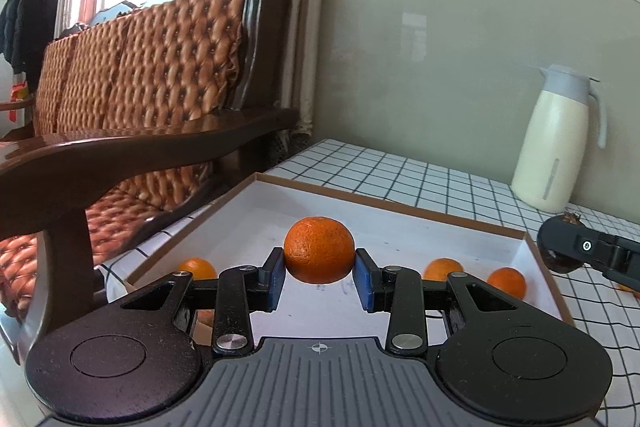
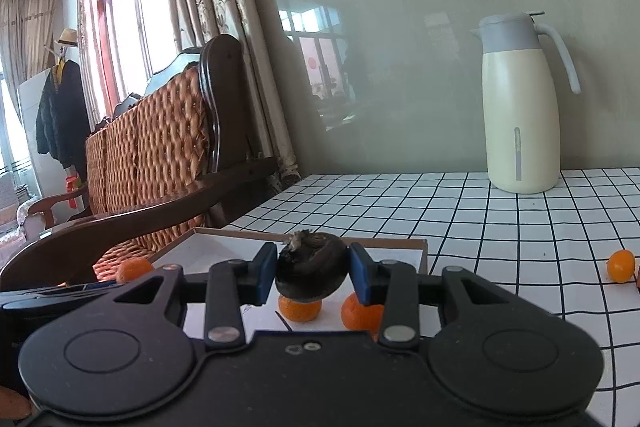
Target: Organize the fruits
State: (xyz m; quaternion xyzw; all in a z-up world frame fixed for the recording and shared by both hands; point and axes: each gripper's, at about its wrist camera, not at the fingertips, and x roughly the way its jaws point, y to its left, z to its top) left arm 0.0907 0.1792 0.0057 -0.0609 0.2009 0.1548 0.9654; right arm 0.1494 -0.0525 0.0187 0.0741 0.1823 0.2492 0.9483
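Observation:
My left gripper point(image 1: 319, 269) is shut on an orange point(image 1: 319, 250) and holds it above the white shallow box point(image 1: 400, 227). Three small oranges lie in the box: one at the left point(image 1: 197, 267) and two at the right point(image 1: 442, 268) point(image 1: 507, 281). My right gripper point(image 2: 313, 271) is shut on a dark brown round fruit point(image 2: 313, 269) with a dry stem, above the box's right part point(image 2: 416, 251). Two oranges point(image 2: 300, 309) point(image 2: 360, 313) lie below it. The right gripper also shows in the left wrist view point(image 1: 560, 247) at the box's right edge.
The table has a white cloth with a black grid point(image 2: 480, 219). A cream thermos jug point(image 2: 520, 107) stands at the back right. A loose small orange point(image 2: 621, 265) lies on the cloth at the right. A wooden sofa armrest point(image 1: 140, 147) borders the table's left side.

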